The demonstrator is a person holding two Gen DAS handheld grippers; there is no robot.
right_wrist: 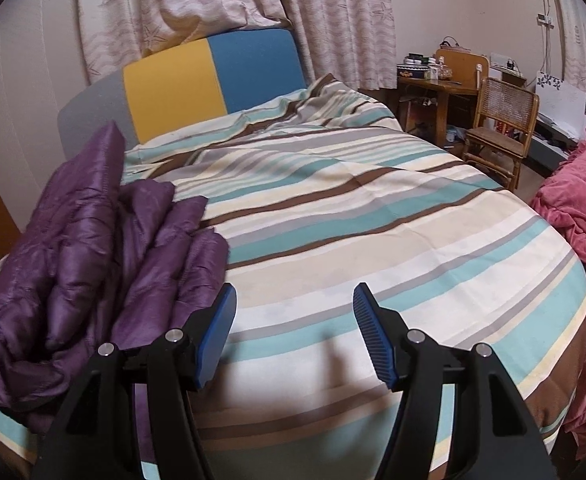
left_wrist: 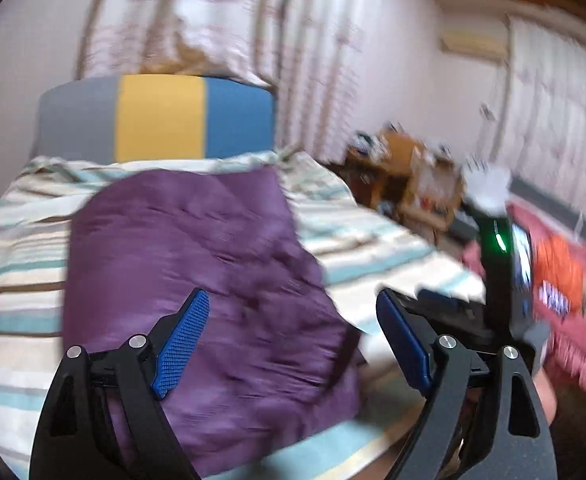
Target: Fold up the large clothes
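Observation:
A purple quilted jacket lies folded flat on the striped bedspread. My left gripper is open and empty above the jacket's near right part; this view is motion-blurred. In the right wrist view the jacket lies bunched at the left on the bedspread. My right gripper is open and empty over bare bedspread, just right of the jacket. The right gripper's body shows at the right of the left wrist view.
A grey, yellow and blue headboard stands at the far end under curtains. A wooden desk and wicker chair stand at the back right. A pink blanket lies to the right of the bed.

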